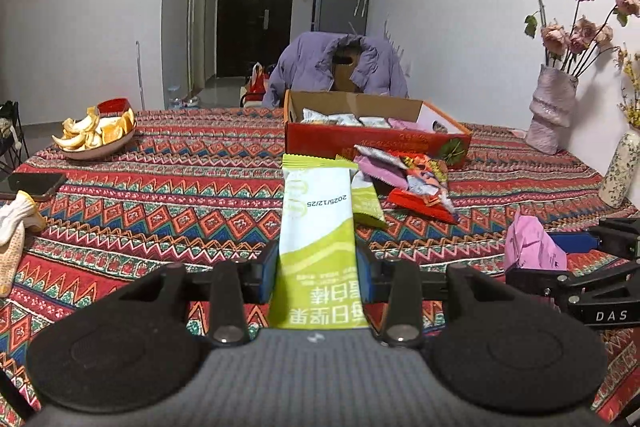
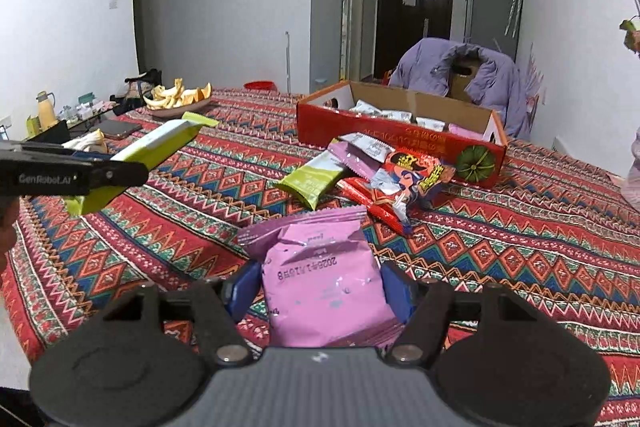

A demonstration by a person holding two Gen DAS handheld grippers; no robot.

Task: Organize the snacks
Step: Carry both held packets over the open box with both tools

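Note:
My left gripper [image 1: 316, 267] is shut on a long green-and-white snack bar packet [image 1: 316, 211], held lengthwise above the patterned tablecloth; the right wrist view shows this packet [image 2: 160, 143] sticking out from the left gripper [image 2: 104, 173]. My right gripper [image 2: 320, 287] is shut on a crinkled pink packet [image 2: 320, 259], both blue pads pressing its sides. Ahead stands an open red cardboard box [image 1: 376, 141] with several packets inside. In front of the box [image 2: 400, 143] lies a pile of loose snacks [image 2: 384, 175], with a second green packet [image 2: 312, 179] beside it.
A plate of orange peel [image 1: 96, 135], a phone [image 1: 36, 185] and a pale glove [image 1: 16, 227] lie at the table's left. Two vases [image 1: 550, 107] [image 1: 620, 171] stand at the right edge by the wall. A chair draped with a purple jacket [image 1: 336, 67] is behind the box.

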